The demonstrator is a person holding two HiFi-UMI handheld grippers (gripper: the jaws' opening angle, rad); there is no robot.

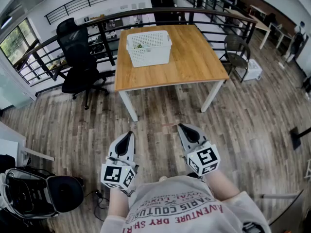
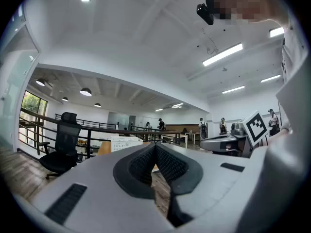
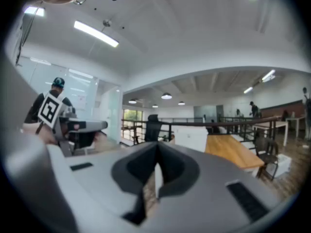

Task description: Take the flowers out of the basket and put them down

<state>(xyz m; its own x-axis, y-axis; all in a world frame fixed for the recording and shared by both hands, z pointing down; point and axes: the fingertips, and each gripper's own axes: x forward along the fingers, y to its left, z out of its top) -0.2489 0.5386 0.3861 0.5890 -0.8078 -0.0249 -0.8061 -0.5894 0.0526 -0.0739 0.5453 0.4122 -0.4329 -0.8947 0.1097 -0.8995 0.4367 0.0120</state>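
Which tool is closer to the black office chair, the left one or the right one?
Left. The left tool is held on the side where the black office chair stands; the right tool is farther across. Both are well short of it.

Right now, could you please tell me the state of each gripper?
Left gripper: closed, holding nothing.
Right gripper: closed, holding nothing.

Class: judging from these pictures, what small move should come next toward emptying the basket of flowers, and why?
Probably step toward the table: the basket sits there across the floor, while the left gripper and right gripper are shut, empty and well short of it.
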